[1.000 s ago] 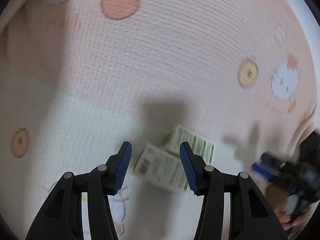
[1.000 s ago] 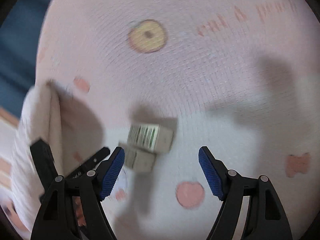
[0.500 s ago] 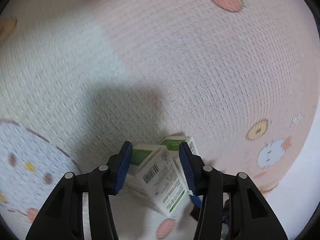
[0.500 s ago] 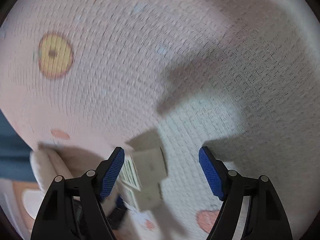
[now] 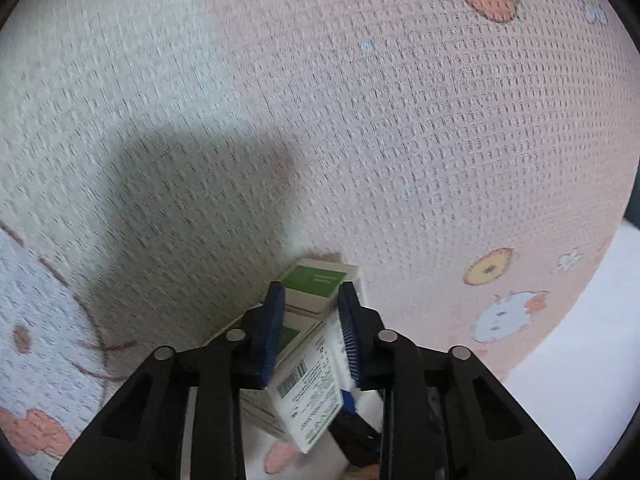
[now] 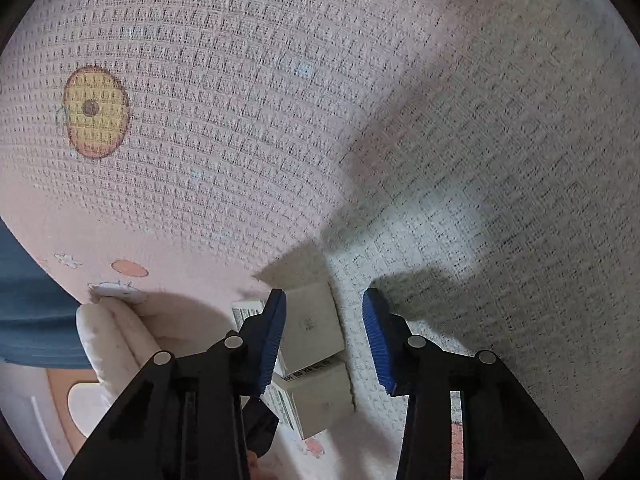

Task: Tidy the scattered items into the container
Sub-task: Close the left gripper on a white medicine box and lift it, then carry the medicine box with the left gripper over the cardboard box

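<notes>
Two small white-and-green boxes lie together on a pink patterned blanket. In the left wrist view my left gripper has closed on the upper box, its blue pads against the box's sides; the second box with a barcode lies just below. In the right wrist view my right gripper is partly open and straddles the boxes from the other side, its left pad close to them, its right pad apart. No container shows.
The blanket fills both views, printed with fruit and cartoon animals. A rolled blanket edge lies at lower left in the right wrist view, with blue fabric beyond. A white surface shows at lower right in the left wrist view.
Both grippers have come down onto the boxes. My left jaws have narrowed onto the upper box. My right jaws have narrowed around the boxes.
</notes>
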